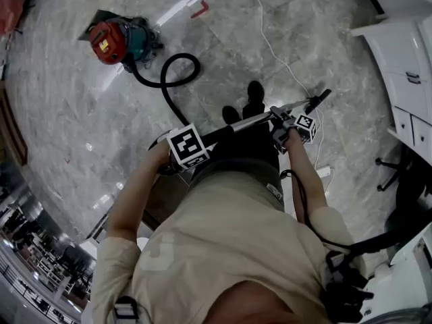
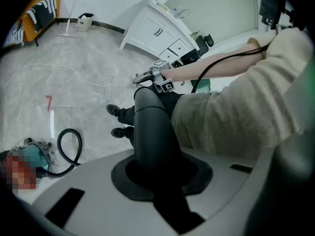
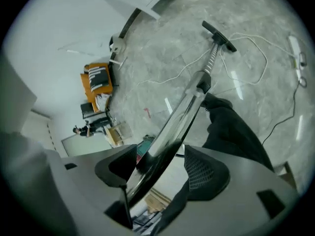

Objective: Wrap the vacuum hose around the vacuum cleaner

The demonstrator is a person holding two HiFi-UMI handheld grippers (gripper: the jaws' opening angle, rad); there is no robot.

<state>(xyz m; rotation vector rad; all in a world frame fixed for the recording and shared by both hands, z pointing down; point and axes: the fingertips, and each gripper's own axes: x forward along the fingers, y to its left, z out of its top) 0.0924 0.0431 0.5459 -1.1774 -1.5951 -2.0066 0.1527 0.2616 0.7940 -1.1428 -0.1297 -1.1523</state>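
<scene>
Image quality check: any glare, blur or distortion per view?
Head view: glare streaks on the glossy floor, edges bowed by the wide lens. Left gripper view: the hose near the lens is dark and soft. Right gripper view: black corner vignette, room reflections on the shiny wand.

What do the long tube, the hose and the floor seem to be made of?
Tube: likely polished metal; it mirrors its surroundings.
Hose: probably flexible black plastic or rubber, matte; it lies in a loop.
Floor: glossy veined stone or tile, marble-like.
</scene>
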